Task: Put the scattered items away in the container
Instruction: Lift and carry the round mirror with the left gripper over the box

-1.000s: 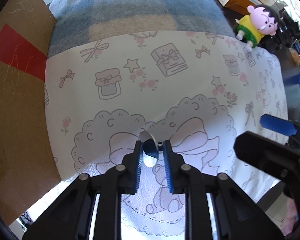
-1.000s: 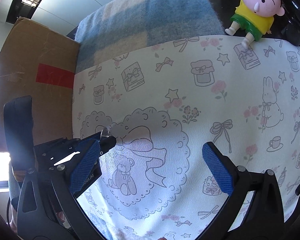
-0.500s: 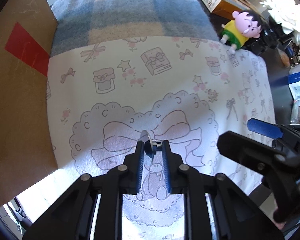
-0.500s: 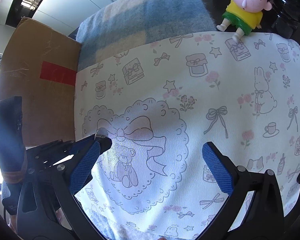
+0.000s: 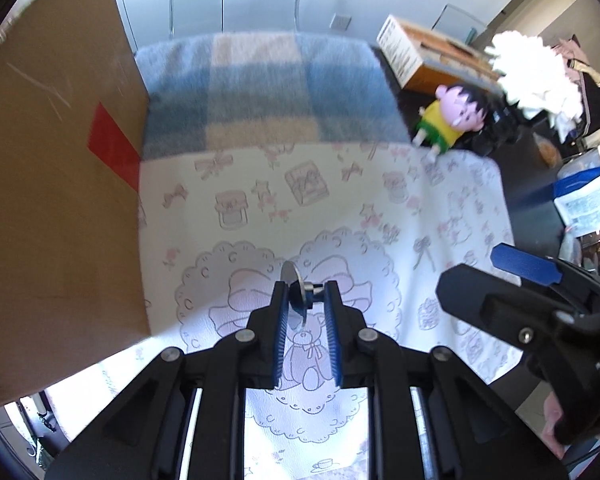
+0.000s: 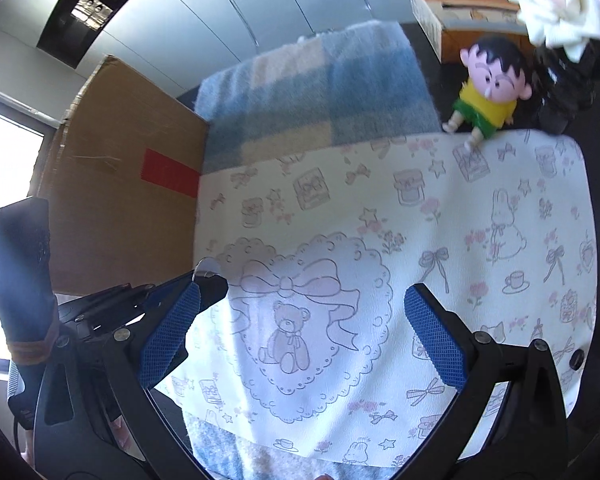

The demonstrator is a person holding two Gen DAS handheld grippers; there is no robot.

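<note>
Carry step, by the look of it: left tongs (image 5: 307, 300) clamped on a small silver disc with a stub post (image 5: 295, 295), held edge-on above the printed mat (image 5: 340, 216) on the desk, clear of it. Right tongs (image 6: 312, 336) spread wide and empty, hovering over the teddy-bear print. Cardboard box (image 5: 56, 184) standing just left of the mat, probably the container, opening not visible. Next move likely called for swinging the disc left over the box rim before letting go; thin piece, apt to slip.
</note>
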